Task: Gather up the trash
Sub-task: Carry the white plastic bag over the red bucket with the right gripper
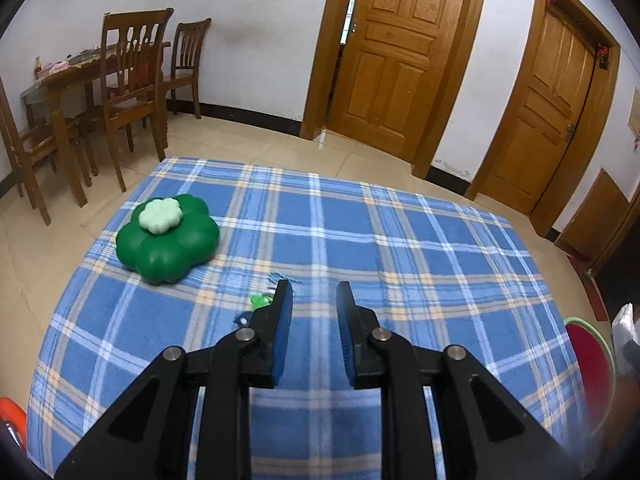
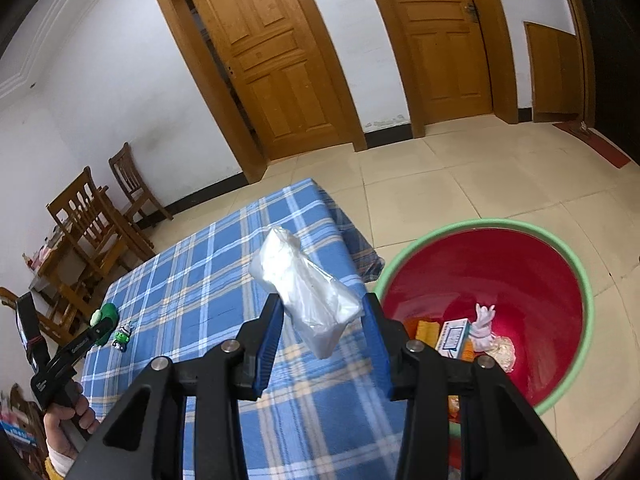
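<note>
My right gripper (image 2: pixel 323 300) is shut on a clear plastic packet (image 2: pixel 304 284), held in the air over the table's right edge, just left of a red basin with a green rim (image 2: pixel 576 264). The basin holds a small box (image 2: pixel 452 336), a crumpled tissue (image 2: pixel 484 320) and other scraps. My left gripper (image 1: pixel 314 284) hangs open above the blue plaid tablecloth (image 1: pixel 400 264), nothing between its pads. A small green wrapper (image 1: pixel 262 300) lies just left of its left finger, partly hidden by it; the same wrapper (image 2: pixel 122 336) shows in the right wrist view.
A green flower-shaped container (image 1: pixel 168 236) with a pale lid sits at the table's left. The basin's edge (image 1: pixel 580 324) shows at the right. Wooden chairs (image 1: pixel 128 92) and a dining table stand at the far left, two wooden doors (image 1: pixel 384 60) behind. A hand (image 2: pixel 68 412) holds the left gripper.
</note>
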`<state>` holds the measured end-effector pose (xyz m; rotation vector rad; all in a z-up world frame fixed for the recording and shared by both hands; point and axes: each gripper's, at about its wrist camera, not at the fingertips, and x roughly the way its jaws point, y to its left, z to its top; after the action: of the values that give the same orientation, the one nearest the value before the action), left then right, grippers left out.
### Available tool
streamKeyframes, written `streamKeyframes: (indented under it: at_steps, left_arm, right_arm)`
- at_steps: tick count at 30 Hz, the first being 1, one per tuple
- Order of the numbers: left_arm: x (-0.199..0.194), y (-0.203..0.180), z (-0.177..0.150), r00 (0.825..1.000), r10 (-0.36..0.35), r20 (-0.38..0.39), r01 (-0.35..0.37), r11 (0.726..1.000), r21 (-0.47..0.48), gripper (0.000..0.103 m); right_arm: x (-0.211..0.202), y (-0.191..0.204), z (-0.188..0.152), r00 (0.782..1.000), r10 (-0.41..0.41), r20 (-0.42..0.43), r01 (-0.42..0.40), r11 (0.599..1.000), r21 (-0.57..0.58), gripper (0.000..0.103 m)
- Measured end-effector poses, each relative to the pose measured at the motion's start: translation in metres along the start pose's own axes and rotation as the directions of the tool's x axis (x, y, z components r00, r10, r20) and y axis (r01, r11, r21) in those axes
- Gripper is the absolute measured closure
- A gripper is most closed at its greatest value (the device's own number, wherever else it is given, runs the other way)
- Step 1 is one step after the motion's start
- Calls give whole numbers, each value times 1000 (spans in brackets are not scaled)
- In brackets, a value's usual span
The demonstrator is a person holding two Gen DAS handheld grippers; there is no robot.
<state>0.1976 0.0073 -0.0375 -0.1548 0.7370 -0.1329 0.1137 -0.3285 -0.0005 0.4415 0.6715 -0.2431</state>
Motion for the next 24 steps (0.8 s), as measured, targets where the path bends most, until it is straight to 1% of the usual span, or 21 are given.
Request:
streamKeyframes:
  at_steps: [6,8,10,12,16,18,22,24]
  left_arm:
    - [-9,-1,-4,1000,-15,-27,15,1000,-13,81]
    - [-11,1,-4,1000,-7,-31,7,1000,-4,80]
    - [-15,5,-5,999,-6,-37,6,1000,-1,77]
    - [-17,9,-6,999,-7,-44,7,1000,-5,70]
    - [-17,20,-8,998,-1,-58,0,1000,-16,64]
    - [-16,25,-9,998,10,-65,-12,1000,-24,57]
    - [-8,31,-11,995,40,-88,-43,999,-27,51]
    - [-4,34,-12,994,53,-96,-56,998,-26,46]
  right_arm:
    - [-3,-21,-4,1000,-4,-12,4,999,48,60]
    - [-5,-27,-5,1000,-5,-7,6,998,60,60]
    - [-7,-33,-6,1000,-6,-5,6,997,73,60]
    - [-9,-39,-7,1000,-11,-2,11,996,90,60]
    - [-12,-50,-9,1000,-16,5,15,993,114,60]
    - [-15,-54,-11,1000,-18,9,16,992,121,60]
    - [-17,-60,-12,1000,-20,12,18,990,139,60]
    - [-17,-64,-13,1000,-21,10,20,989,148,60]
